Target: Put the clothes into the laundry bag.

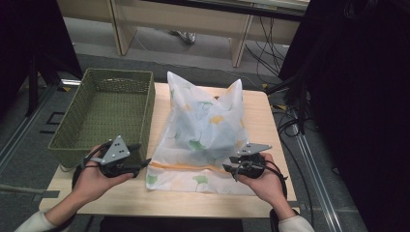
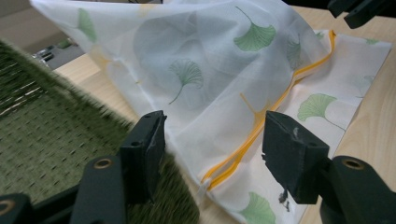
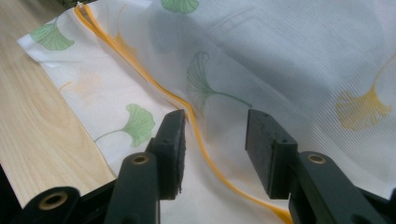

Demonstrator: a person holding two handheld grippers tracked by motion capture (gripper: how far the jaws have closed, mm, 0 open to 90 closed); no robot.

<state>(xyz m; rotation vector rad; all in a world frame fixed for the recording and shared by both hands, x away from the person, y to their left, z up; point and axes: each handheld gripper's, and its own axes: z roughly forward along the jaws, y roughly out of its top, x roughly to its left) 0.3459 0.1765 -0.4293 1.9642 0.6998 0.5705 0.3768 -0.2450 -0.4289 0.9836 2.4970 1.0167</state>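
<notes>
A white mesh bag printed with green and yellow ginkgo leaves stands puffed up on the wooden table, its orange zipper running along the near edge. My left gripper is at the bag's near-left corner, jaws open. In the left gripper view the bag and zipper lie just beyond the open left gripper, and no pad presses on them. My right gripper is at the near-right side. The right gripper view shows the open right gripper over the zipper and fabric, apart from both.
An empty green woven basket stands at the table's left, close beside the left gripper, and its rim is blurred. Bare wood runs along the near edge. Desk legs and cables lie on the floor behind the table.
</notes>
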